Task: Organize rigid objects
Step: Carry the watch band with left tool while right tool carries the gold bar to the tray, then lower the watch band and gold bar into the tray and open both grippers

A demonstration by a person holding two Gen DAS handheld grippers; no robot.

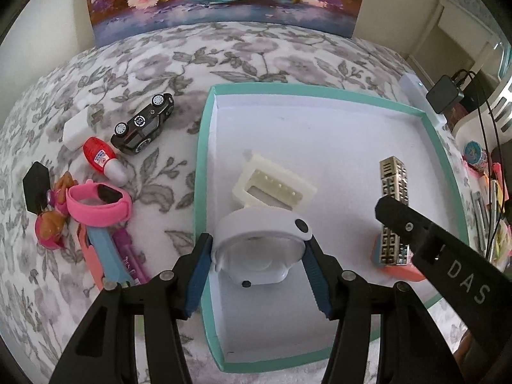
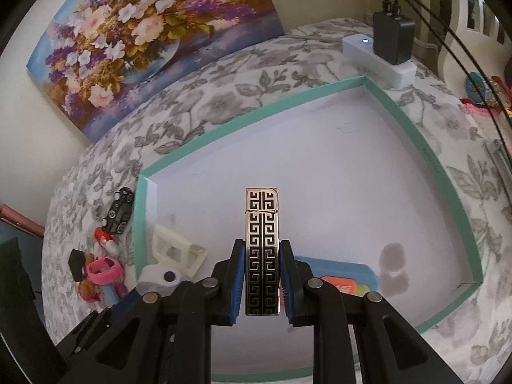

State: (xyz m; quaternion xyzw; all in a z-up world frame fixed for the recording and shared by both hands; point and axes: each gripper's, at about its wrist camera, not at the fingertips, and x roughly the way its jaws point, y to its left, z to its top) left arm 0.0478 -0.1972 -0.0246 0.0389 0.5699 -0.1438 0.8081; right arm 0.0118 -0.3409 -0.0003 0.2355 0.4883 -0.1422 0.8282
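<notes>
A white box with a teal rim (image 1: pixel 201 160) (image 2: pixel 416 134) lies on the flowered cloth. My left gripper (image 1: pixel 260 260) is shut on a white round gadget (image 1: pixel 259 233) (image 2: pixel 160 276), held just over the box's near left side. My right gripper (image 2: pixel 262 276) (image 1: pixel 394 216) is shut on a metal lighter with a Greek-key pattern (image 2: pixel 262 240) (image 1: pixel 394 176), upright over the box's right part. A cream plastic frame (image 1: pixel 272 185) (image 2: pixel 174 249) lies in the box behind the gadget. An orange item (image 1: pixel 396 267) (image 2: pixel 339 283) rests on a blue case (image 2: pixel 336 270) below the lighter.
Left of the box lie a black toy car (image 1: pixel 144 121), a red-and-white bottle (image 1: pixel 102 160), a pink watch (image 1: pixel 99 204), a small doll (image 1: pixel 51 224), a white plug (image 1: pixel 76 128) and pens (image 1: pixel 124 256). A power strip with a black adapter (image 2: pixel 393 36) stands beyond the box's far corner.
</notes>
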